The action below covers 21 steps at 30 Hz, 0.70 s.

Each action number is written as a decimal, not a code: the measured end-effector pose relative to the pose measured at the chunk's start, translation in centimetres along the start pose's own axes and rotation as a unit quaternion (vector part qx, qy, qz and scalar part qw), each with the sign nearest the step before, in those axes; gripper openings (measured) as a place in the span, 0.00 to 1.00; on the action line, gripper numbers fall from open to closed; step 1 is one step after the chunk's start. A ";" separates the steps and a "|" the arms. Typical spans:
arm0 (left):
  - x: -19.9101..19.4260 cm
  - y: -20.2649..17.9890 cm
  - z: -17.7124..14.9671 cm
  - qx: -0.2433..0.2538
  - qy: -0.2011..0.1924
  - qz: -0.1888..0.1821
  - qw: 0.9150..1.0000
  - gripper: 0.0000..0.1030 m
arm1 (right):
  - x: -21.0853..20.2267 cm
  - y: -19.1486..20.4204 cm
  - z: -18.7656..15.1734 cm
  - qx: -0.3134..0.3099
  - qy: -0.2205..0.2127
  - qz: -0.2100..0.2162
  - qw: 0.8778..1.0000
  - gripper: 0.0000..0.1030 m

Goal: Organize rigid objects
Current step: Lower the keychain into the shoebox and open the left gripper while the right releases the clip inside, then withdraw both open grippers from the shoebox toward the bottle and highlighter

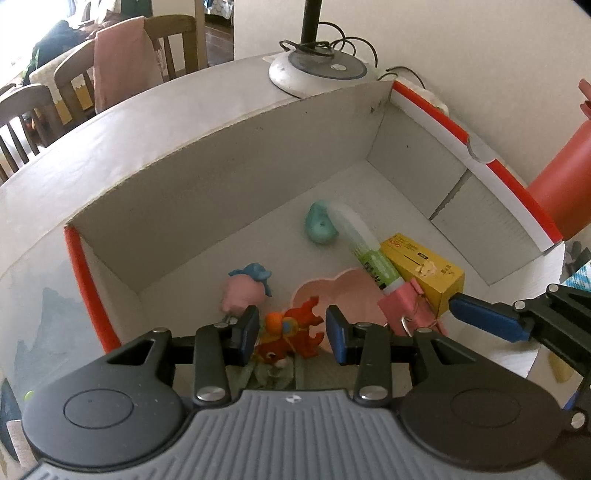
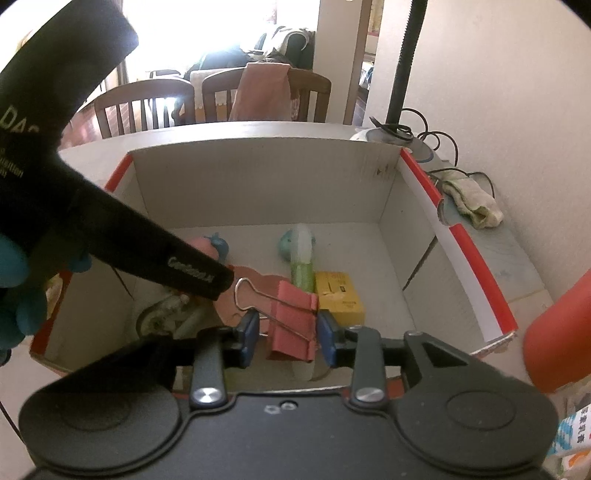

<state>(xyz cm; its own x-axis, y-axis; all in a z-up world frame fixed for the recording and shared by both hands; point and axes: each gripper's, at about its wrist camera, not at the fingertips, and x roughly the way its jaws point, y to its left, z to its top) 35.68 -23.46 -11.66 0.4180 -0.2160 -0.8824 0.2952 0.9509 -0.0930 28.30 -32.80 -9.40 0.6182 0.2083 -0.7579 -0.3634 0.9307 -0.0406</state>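
Reaching into the cardboard box (image 1: 221, 155), your left tongs (image 1: 291, 334) stand apart around the orange toy (image 1: 291, 332), and your right tongs (image 2: 288, 334) are slack around the pink binder clip (image 2: 295, 321).

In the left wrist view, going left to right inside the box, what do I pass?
pink toy with blue cap → orange crab toy → teal toy → green tube → yellow box

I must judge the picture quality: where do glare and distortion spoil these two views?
Left wrist view: fisheye bends the cardboard box walls; the upper-left corner washes out. Right wrist view: the window behind the chairs is blown out, and a dark blurred arm covers the left.
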 end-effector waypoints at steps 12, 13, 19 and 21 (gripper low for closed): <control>-3.7 0.7 -0.9 -0.005 -0.041 -0.023 0.999 0.51 | -2.4 -0.9 -0.1 0.034 -0.018 0.017 0.999 0.46; -4.0 0.7 -0.9 -0.005 -0.044 -0.022 0.999 0.51 | -2.6 -0.8 -0.1 0.036 -0.020 0.018 0.999 0.47; -6.4 1.5 -1.8 -0.016 -0.060 -0.026 0.998 0.51 | -4.3 -0.7 0.0 0.062 -0.032 0.032 0.997 0.51; -7.2 1.9 -2.2 -0.019 -0.064 -0.028 0.997 0.51 | -5.0 -0.6 0.1 0.071 -0.039 0.040 0.996 0.53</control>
<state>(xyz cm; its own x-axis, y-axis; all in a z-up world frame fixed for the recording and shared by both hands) 31.36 -19.66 -6.50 0.5081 -0.2935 -0.8098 0.2889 0.9438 -0.1608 25.54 -34.32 -5.53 0.6453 0.3001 -0.7025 -0.3138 0.9426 0.1144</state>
